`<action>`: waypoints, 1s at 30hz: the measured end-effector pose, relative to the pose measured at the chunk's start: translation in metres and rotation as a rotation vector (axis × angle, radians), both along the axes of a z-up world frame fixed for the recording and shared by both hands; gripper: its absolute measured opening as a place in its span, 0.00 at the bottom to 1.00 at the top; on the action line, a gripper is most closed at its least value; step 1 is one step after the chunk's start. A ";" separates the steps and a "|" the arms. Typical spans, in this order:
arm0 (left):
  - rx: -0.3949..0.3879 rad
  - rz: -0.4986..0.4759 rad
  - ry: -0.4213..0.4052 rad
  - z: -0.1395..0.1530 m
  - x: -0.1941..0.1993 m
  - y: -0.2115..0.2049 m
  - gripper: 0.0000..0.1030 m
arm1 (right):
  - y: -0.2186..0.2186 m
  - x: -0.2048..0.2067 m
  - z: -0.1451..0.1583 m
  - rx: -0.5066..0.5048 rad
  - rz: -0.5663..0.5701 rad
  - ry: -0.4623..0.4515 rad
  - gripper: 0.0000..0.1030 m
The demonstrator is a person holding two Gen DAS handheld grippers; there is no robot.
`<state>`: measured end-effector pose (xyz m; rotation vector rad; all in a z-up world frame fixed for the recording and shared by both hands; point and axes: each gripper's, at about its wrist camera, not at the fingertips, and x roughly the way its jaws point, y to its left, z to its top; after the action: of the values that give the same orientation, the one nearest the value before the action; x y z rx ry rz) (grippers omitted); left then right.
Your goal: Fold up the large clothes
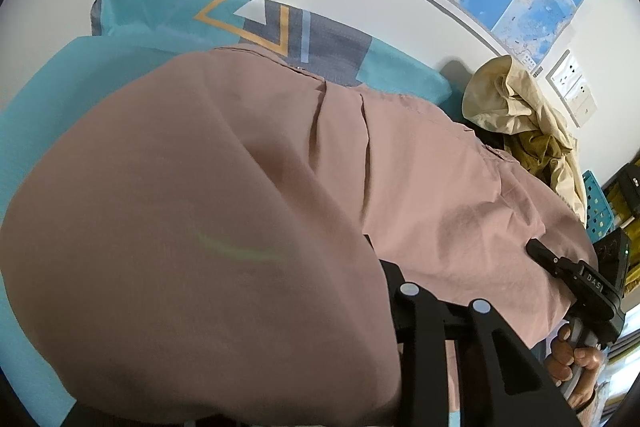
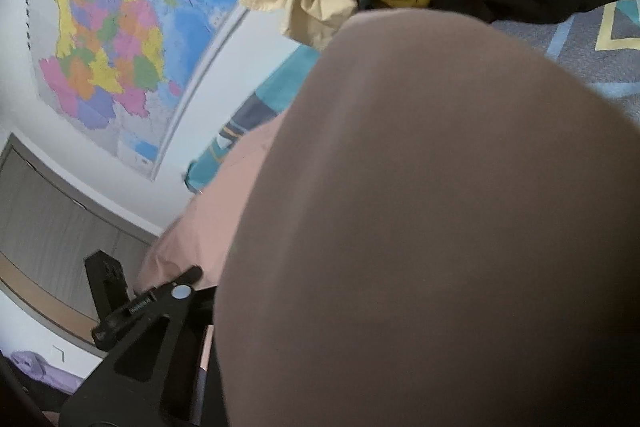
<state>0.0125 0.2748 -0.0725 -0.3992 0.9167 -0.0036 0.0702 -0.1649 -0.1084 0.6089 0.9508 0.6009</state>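
Pink garment (image 1: 248, 187) draped over both grippers on the teal sheet (image 1: 36, 115).
It hid each jaw; whether they gripped it I cannot tell; a cream-and-olive clothes heap (image 1: 524, 123) lay at two o'clock, seemingly touching.

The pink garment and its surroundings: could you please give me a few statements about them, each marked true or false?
1. The pink garment lies on a teal patterned bedcover. True.
2. A heap of cream and olive clothes sits beyond the pink garment, by the wall. True.
3. The wall behind is bare. False: a coloured map hangs on it.
4. In the left wrist view, pink fabric bulges up close to the lens and hides the fingertips. True.
5. The other gripper in that view hovers far from the pink garment. False: its tip is at the cloth.
6. The crate at the right is red. False: it is teal.
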 end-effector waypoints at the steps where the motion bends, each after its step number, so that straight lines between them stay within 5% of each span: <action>1: -0.001 -0.001 0.003 0.000 0.001 0.000 0.34 | 0.000 0.002 -0.003 0.009 0.001 0.015 0.30; 7: -0.050 -0.028 0.012 -0.004 0.011 0.004 0.52 | 0.008 0.010 -0.004 0.009 0.028 0.007 0.46; 10: -0.034 -0.028 0.021 -0.003 0.018 0.002 0.46 | 0.016 0.016 -0.002 -0.010 0.035 0.000 0.50; 12: -0.014 -0.022 0.031 -0.003 0.021 0.002 0.36 | 0.019 0.020 -0.005 -0.014 0.033 0.010 0.33; 15: -0.009 -0.017 0.029 0.001 0.023 0.003 0.26 | 0.024 0.028 -0.008 0.016 0.040 0.032 0.22; 21: 0.021 -0.027 -0.018 0.028 0.028 0.014 0.18 | 0.044 0.023 0.032 0.026 0.092 -0.083 0.17; 30: 0.148 0.038 -0.169 0.112 0.046 0.080 0.17 | 0.116 0.050 0.106 0.069 0.199 -0.255 0.17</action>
<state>0.0586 0.3551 0.0399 -0.2740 0.7371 0.0645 0.1198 -0.0489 -0.0021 0.4879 0.7566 0.8703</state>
